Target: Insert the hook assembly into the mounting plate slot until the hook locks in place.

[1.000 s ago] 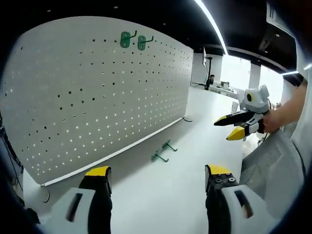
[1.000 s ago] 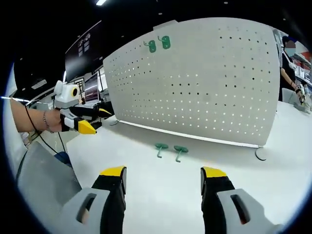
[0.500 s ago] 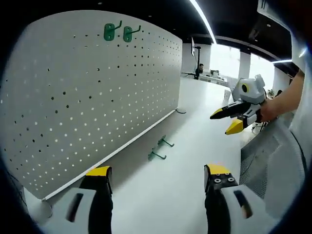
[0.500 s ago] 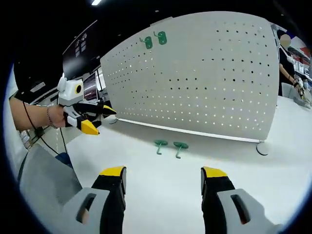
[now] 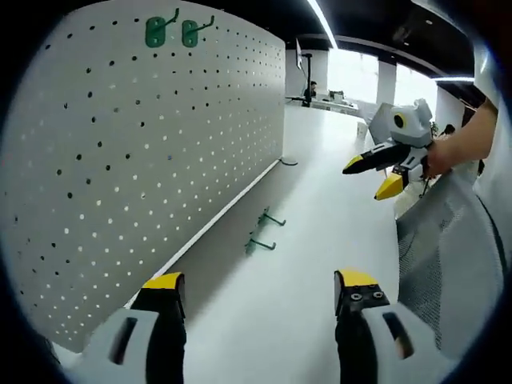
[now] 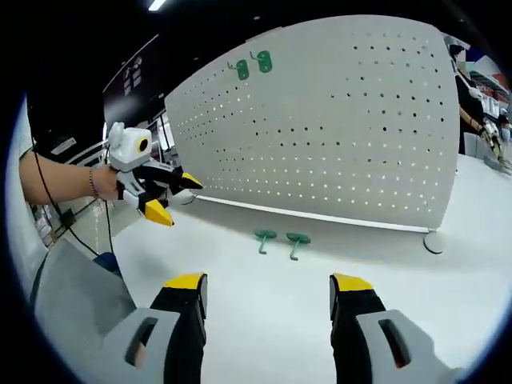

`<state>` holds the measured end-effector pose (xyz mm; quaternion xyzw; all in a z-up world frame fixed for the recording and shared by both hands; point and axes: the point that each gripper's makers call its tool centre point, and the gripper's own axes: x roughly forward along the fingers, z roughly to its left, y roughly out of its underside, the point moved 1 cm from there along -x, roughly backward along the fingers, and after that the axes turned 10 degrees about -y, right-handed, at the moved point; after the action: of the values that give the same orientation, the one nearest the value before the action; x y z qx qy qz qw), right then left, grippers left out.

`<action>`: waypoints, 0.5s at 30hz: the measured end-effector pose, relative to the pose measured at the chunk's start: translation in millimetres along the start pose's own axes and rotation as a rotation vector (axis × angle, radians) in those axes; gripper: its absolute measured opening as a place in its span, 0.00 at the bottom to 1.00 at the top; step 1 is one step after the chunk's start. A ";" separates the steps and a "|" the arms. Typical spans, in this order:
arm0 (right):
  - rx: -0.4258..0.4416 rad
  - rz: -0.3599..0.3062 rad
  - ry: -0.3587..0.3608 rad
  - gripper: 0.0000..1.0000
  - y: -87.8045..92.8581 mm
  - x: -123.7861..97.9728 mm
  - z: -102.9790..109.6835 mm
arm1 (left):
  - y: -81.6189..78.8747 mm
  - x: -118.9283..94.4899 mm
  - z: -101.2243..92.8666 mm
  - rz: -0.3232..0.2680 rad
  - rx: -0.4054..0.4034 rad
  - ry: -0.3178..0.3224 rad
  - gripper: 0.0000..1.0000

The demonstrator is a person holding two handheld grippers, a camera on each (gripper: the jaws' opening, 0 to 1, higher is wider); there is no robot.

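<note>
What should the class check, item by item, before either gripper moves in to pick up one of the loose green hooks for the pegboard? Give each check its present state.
1. Two loose green hooks lie on the white table in front of the pegboard: ok.
2. Right gripper open, nothing between its jaws: ok.
3. Left gripper open, nothing between its jaws: ok.
4. Free holes on the pegboard beside the two mounted green hooks: ok.
5. Either gripper at the loose hooks: not ok, both are short of them.
6. Which way each loose hook's prongs face: cannot tell, too small.
</note>
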<state>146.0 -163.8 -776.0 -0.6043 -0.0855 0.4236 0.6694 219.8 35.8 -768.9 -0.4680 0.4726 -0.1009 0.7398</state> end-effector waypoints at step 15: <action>0.016 -0.005 0.017 0.60 2.2 -7.1 -6.4 | 1.5 26.5 2.8 0.130 0.196 0.097 0.78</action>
<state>144.5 -173.5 -776.7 -0.6025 -0.0777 0.4175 0.6758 235.7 22.6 -785.9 -0.3564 0.5250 -0.1212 0.7633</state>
